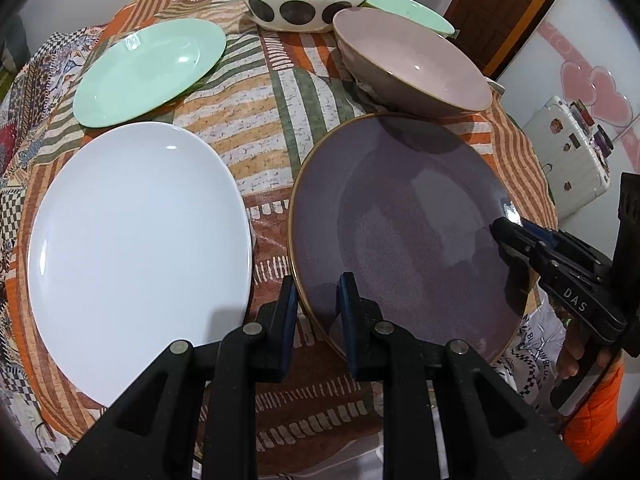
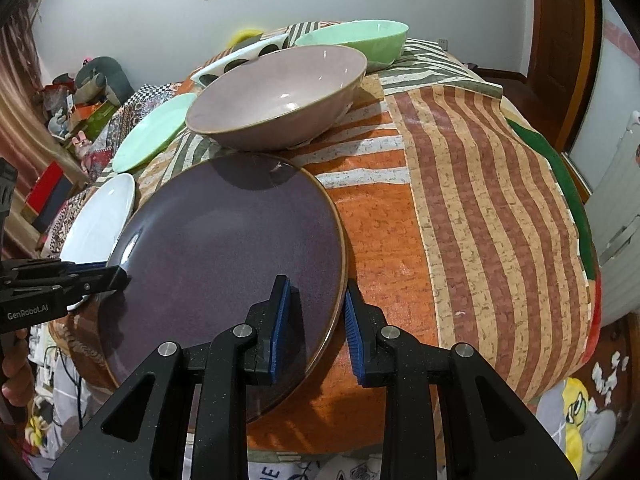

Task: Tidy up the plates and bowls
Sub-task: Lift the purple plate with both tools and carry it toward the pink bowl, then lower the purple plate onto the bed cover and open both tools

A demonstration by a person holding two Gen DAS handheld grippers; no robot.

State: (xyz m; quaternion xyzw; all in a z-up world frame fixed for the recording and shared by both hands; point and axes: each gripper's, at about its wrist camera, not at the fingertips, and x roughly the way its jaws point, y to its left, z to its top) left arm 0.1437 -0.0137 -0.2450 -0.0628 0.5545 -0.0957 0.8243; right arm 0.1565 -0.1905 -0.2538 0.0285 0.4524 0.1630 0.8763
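1. Glazed stoneware fills the left wrist view: the purple plate [image 1: 404, 236] lies flat on the striped tablecloth [image 1: 256, 128], at 3 o'clock from the white plate [image 1: 136, 252]. The left gripper [image 1: 318, 300] straddles its near-left rim, one finger over the glaze and one outside on the cloth, with a narrow gap between them. I cannot tell whether the pads have pinched the rim.

2. Same view, at 3 o'clock on the purple plate: the right gripper [image 1: 505, 236] reaches in over the opposite rim. Beyond, at 12 o'clock, sits the pink bowl [image 1: 416, 64]; behind it are the spotted bowl [image 1: 300, 6] and a green dish, and a green plate [image 1: 148, 72] lies at 11 o'clock.

3. Right wrist view now: the right gripper [image 2: 316, 320] brackets the plate's [image 2: 232, 252] edge with blue pads [image 2: 278, 330] either side, jaws parted and a sliver of daylight showing, so not yet clamped, by my reading. The left gripper [image 2: 116, 278] sits at 9 o'clock on the rim.

4. Handling call: this plate looks heavy, rigid, breakable and slick. The thin raised rim is the only purchase, so two opposite rim grips make sense. Squeeze squarely, lift level, and mind the pink bowl [image 2: 280, 100] just beside the far edge at 12 o'clock.
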